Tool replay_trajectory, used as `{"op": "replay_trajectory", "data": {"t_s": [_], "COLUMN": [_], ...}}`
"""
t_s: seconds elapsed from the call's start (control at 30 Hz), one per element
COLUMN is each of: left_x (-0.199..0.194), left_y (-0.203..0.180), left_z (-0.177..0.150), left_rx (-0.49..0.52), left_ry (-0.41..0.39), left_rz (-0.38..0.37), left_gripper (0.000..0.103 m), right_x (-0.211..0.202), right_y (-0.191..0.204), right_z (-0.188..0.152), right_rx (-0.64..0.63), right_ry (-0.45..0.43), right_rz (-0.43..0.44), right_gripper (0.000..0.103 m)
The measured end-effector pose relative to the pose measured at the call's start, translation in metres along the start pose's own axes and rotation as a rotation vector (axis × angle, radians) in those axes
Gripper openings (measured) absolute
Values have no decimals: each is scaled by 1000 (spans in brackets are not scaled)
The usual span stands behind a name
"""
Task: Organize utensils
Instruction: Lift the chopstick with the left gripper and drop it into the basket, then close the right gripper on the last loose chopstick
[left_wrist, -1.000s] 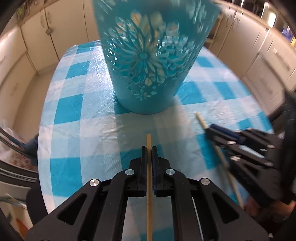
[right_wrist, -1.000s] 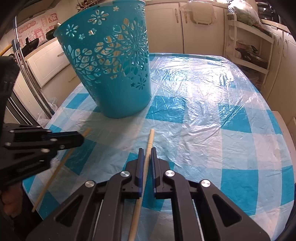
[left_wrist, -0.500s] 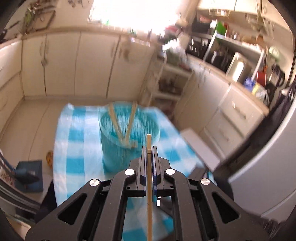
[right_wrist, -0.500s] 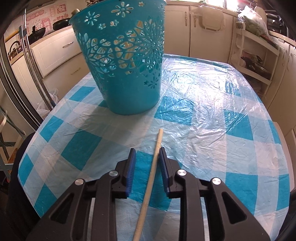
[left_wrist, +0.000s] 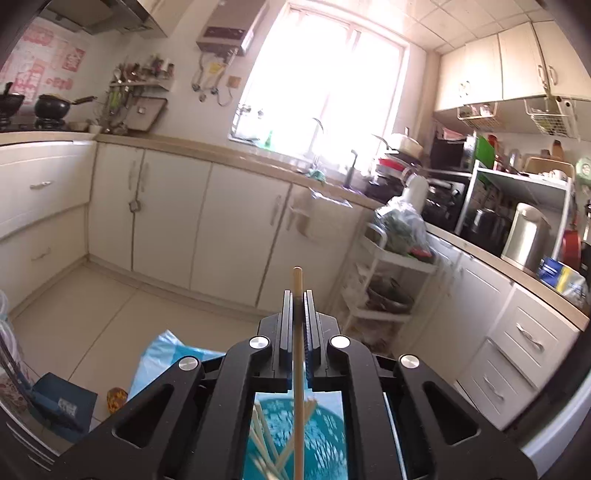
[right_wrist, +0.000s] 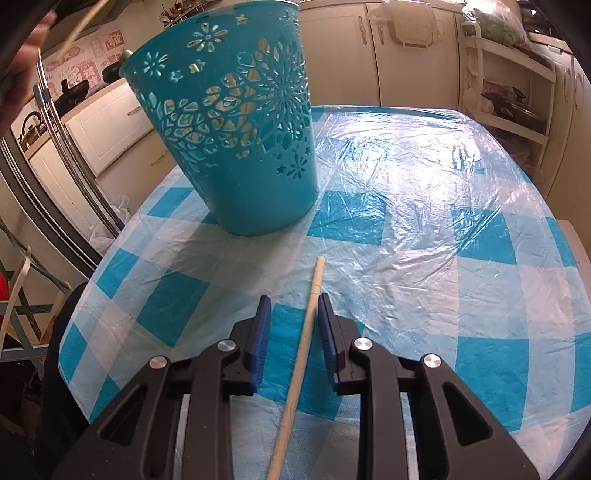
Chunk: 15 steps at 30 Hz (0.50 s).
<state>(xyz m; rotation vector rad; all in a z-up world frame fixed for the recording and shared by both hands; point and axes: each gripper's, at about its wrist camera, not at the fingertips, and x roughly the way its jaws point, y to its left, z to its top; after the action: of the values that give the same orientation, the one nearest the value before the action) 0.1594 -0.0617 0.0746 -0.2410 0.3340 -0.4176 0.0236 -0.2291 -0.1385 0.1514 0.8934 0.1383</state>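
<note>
Overhead: left gripper (left_wrist: 297, 295) clamped tight on a wooden chopstick (left_wrist: 297, 350), stick running straight up between the pads, tip poking past the fingertips. Left cam looks out level at kitchen cabinets (left_wrist: 229, 229) and bright window (left_wrist: 325, 85). Below the gripper body, seen thru its frame: inside of the teal basket (left_wrist: 325, 435) w/ several more sticks (left_wrist: 264, 439) leaning in it.

Right gripper (right_wrist: 294, 308) jaws apart, low over the surface (right_wrist: 461, 229) (blue/white check cloth under clear plastic). Second chopstick (right_wrist: 301, 362) lies flat on the cloth between the blue pads, nearer the right pad; can't tell if touching. Its far end points toward the basket (right_wrist: 240, 129), which stands upright on the surface, apart from the stick. Top-left corner of right cam: a thin stick (right_wrist: 79, 27), blurred.
</note>
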Motion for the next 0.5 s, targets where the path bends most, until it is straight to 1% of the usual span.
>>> {"op": "replay_trajectory", "data": {"t_s": [0.2,0.4,0.5], "left_x": [23,35,39], "left_y": [3,9,14], "left_z": [0,-22,-34], "left_rx": [-26,-20,-17], "left_ry": [-48,-38,-13], "left_rz": [52,85,90], "left_gripper": [5,5,5], "right_x": [-1,-1,-1], "right_y": [-6,-5,-4], "right_z": [0,0,0], "right_rx": [31,28,22], "right_ry": [-1,-1,0], "right_rz": [31,30,28], "right_gripper": [26,26,28]}}
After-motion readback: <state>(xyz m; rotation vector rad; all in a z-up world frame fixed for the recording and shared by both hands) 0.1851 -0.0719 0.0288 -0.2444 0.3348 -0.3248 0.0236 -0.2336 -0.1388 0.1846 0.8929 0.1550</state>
